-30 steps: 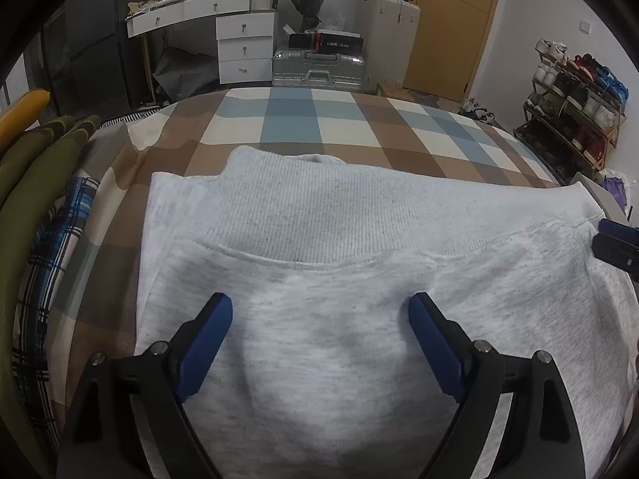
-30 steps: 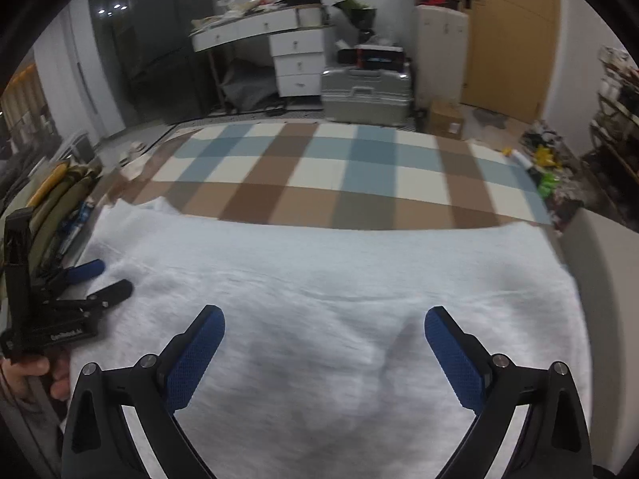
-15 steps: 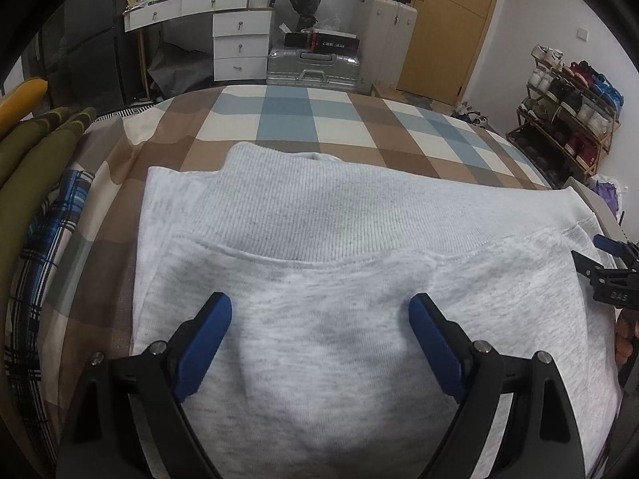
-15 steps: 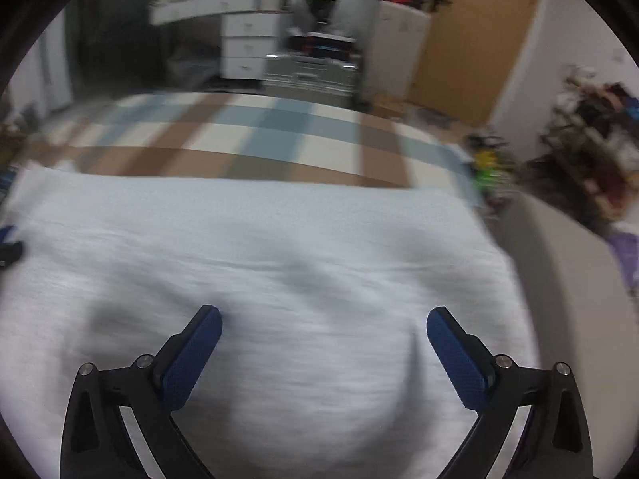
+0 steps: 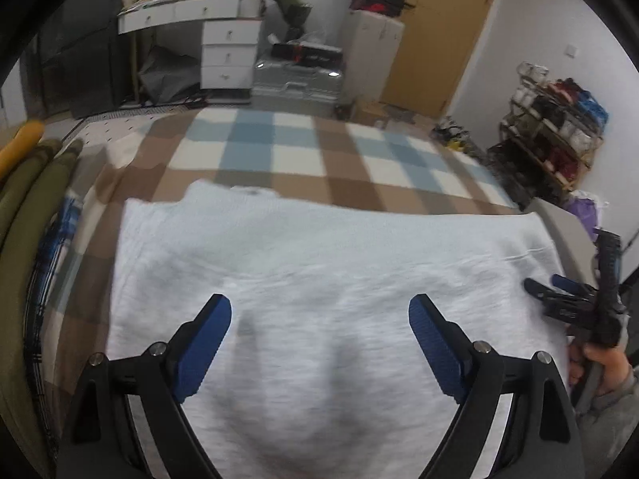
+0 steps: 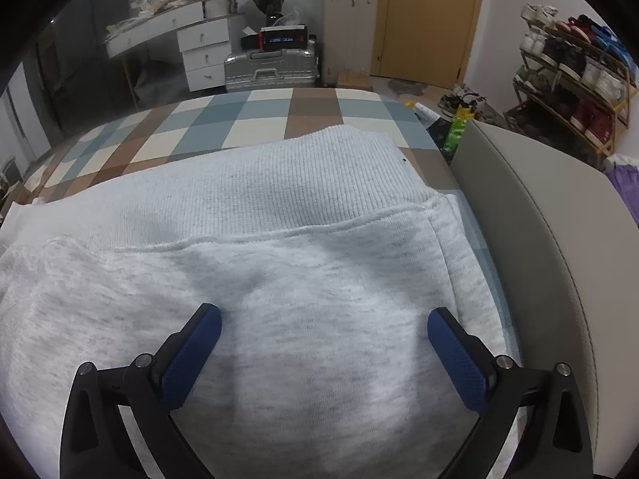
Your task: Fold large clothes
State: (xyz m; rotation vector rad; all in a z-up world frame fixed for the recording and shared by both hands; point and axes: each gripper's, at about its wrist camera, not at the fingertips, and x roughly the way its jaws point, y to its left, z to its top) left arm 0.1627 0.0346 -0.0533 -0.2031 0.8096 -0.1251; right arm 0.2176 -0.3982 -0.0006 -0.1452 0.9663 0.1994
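Both hand-held grippers (image 5: pixel 319 327) (image 6: pixel 324 333) wide apart, empty.

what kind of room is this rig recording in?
Most likely a lived-in bedroom. A light grey sweatshirt lies on a bed with a brown, blue and cream checked cover; a white drawer unit, a silver hard-shell suitcase and a wooden shoe rack stand around it.

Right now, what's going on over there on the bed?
A person is folding a light grey sweatshirt spread on a checked blanket over the bed. Both handheld grippers hover above the fabric with jaws wide and nothing between them: the left gripper over the middle, the right gripper near the ribbed hem at the sweatshirt's right edge, beside the grey headboard. No grasp has been made yet.
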